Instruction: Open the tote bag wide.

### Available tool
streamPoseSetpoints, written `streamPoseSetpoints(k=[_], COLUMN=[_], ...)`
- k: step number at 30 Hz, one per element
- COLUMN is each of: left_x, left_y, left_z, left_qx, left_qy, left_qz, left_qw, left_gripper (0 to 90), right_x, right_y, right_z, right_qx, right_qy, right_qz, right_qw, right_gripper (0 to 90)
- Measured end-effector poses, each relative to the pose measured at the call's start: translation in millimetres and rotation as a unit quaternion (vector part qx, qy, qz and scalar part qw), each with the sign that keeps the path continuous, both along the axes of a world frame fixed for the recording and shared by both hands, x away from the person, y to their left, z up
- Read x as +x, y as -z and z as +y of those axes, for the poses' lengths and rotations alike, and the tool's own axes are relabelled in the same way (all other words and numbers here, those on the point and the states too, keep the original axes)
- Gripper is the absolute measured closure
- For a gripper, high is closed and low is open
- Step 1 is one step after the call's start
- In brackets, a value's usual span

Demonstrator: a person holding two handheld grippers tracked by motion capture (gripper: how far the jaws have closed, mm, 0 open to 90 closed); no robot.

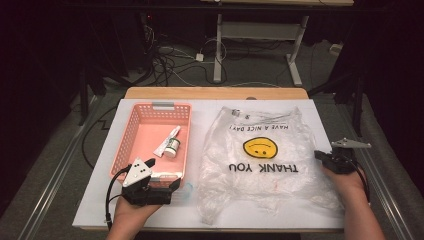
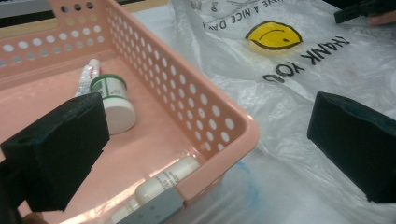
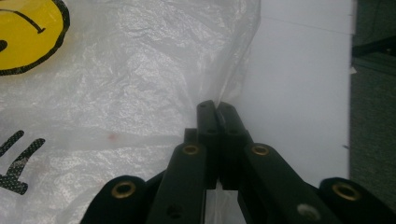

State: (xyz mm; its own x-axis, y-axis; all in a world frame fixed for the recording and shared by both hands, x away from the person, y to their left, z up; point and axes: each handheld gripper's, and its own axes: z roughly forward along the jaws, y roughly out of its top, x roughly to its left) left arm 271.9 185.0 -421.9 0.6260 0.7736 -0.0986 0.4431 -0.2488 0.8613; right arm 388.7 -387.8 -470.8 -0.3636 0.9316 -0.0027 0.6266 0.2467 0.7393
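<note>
Pinching the right edge of the clear plastic bag (image 3: 140, 93), the right gripper (image 3: 217, 112) has its jaws clenched together on a fold of the film; in its own view the bag's edge rises from between the tips at the centre of the frame. In the high view the right gripper (image 1: 324, 156) sits at the right of the frame, at the bag's (image 1: 260, 160) edge, held by a hand (image 1: 350, 182) coming in from the lower right.

The bag lies flat on the white desk (image 1: 320, 120), spread over the centre and right of the high view, its yellow smiley face (image 1: 260, 147) and black lettering reading upside down.

The left gripper (image 1: 172, 187) is released, its jaws standing wide apart with nothing between them. It hovers at the lower left of the high view, at the near right corner of the pink basket (image 1: 131, 131). In the left gripper view one jaw is over the basket (image 2: 219, 126) and the other over the bag (image 2: 327, 70).

Inside the basket lie a small white jar with a green band (image 2: 114, 100), a thin tube (image 2: 86, 77) just beside it, and a white bottle (image 2: 166, 179) against the near wall.
</note>
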Motion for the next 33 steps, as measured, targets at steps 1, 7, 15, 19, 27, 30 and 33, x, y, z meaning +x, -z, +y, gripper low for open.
streamPoseSetpoints(k=[1, 7, 15, 19, 27, 30, 33], left_x=[0.5, 4.5, 13.4, 14.6, 22.8, 26.4, 28.5], left_y=[-0.2, 3.2, 3.3, 6.0, 2.4, 4.0, 4.7], left_z=[-1.6, -2.3, -0.3, -2.4, -10.1, -14.5, -17.2], left_qx=[0.005, -0.007, -0.027, -0.031, -0.030, -0.013, -0.010], left_qy=[0.010, 0.008, 0.012, 0.021, 0.043, 0.051, 0.054], left_qz=[0.001, -0.007, -0.004, -0.016, -0.009, -0.006, -0.005], left_qw=[0.9999, 0.9999, 0.9996, 0.9992, 0.9986, 0.9986, 0.9985], left_gripper=[0.0, 0.0, 0.1, 0.1, 0.0, 0.0, 0.0], right_x=[-1.5, -12.1, -34.2, -44.9, -74.1, -88.1, -103.1], right_y=[-0.6, -1.9, -3.5, -2.9, -2.0, -6.7, -11.5], right_z=[-2.3, -18.5, -33.9, -38.0, -40.3, -40.0, -33.7], right_qx=[0.001, 0.026, 0.018, 0.010, -0.001, 0.026, 0.024], right_qy=[0.006, 0.039, 0.079, 0.084, 0.080, 0.088, 0.087], right_qz=[-0.002, -0.005, -0.012, -0.010, -0.004, -0.016, -0.024], right_qw=[1.0000, 0.9989, 0.9966, 0.9964, 0.9968, 0.9957, 0.9956], right_gripper=[90.0, 90.0, 90.0, 90.0, 63.4, 48.7, 38.9])
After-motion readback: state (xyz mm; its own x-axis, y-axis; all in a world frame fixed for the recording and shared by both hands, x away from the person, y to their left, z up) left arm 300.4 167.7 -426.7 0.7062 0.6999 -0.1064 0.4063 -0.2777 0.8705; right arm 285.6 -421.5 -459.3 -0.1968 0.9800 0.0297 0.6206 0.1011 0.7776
